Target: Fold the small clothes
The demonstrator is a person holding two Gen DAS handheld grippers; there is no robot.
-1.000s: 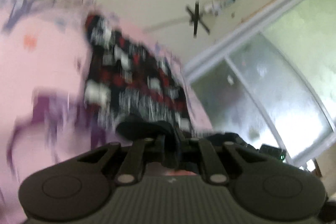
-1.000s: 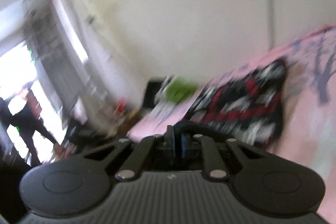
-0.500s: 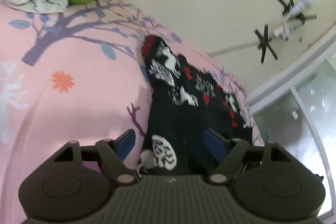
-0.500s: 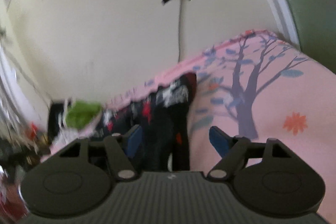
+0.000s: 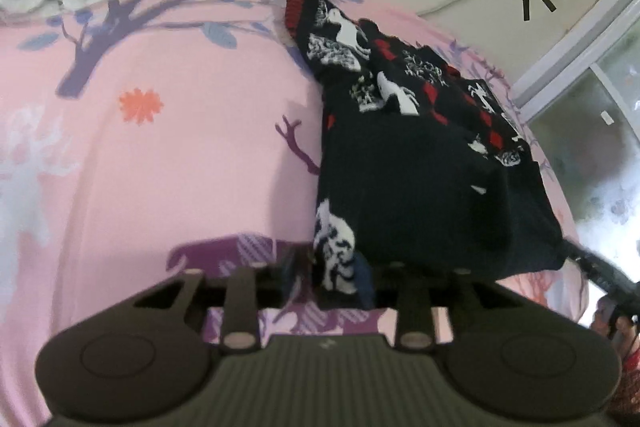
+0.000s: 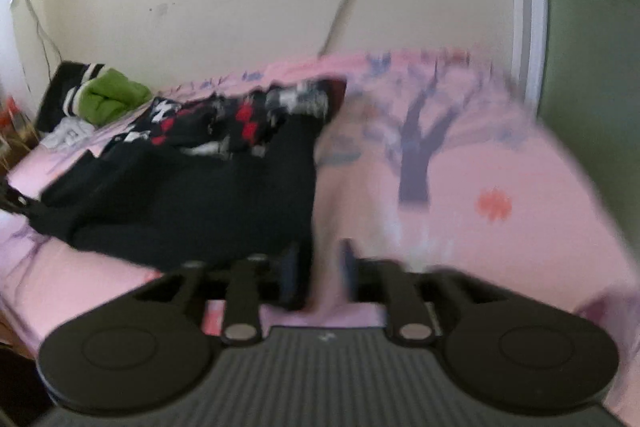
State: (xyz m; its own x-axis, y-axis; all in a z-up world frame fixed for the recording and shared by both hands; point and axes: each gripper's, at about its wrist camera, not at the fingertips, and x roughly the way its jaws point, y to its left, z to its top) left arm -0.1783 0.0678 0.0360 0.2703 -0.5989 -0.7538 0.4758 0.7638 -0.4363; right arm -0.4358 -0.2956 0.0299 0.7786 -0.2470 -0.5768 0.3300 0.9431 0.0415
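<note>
The left gripper point(image 5: 329, 277) is showing a wide, dark grey ribbed housing with a round black disc at seven o'clock and another at five o'clock, a small pale mark sitting at the top centre of the ribbing. Two black link bars, each ending in a silver screw, are running up to short fingers point(image 5: 365, 279) with blue pads. The right gripper point(image 6: 318, 277) is looking identical, though blurred.

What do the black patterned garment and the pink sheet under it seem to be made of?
Black patterned garment: looks like a soft knit, matte; its white and red motifs have blocky stepped edges like knitted-in patterning, and it slumps in thick folds. Pink sheet: thin woven cloth, matte, with a flat printed tree and flower; the fibre cannot be told.
</note>
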